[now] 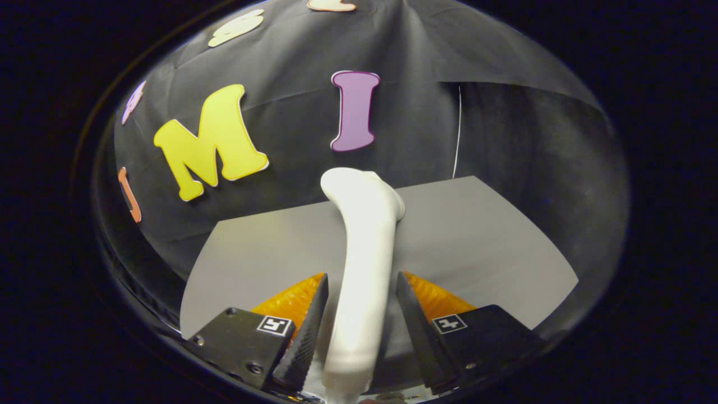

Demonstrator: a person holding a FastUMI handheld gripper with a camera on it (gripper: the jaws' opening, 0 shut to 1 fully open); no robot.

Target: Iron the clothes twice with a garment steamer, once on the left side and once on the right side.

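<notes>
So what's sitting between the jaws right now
The white garment steamer: in the gripper view its handle runs up between the gripper's jaws, which sit close on either side, above the grey table.

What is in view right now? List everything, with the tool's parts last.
white plastic garment steamer: one, white, standing up between the tool's fingers, its bent head beyond them, over the table.
grey flat table top: one, grey, ahead of the fingers and under the steamer.
black cloth booth wall: one, black, behind the table.
thin white cord: one, white, hanging down the wall to the table's far edge.
tool: one; its two fingers flank the steamer's handle. The finger on the M side looks to touch it; a narrow gap seems to show at the other, so a firm grip cannot be confirmed.
</notes>
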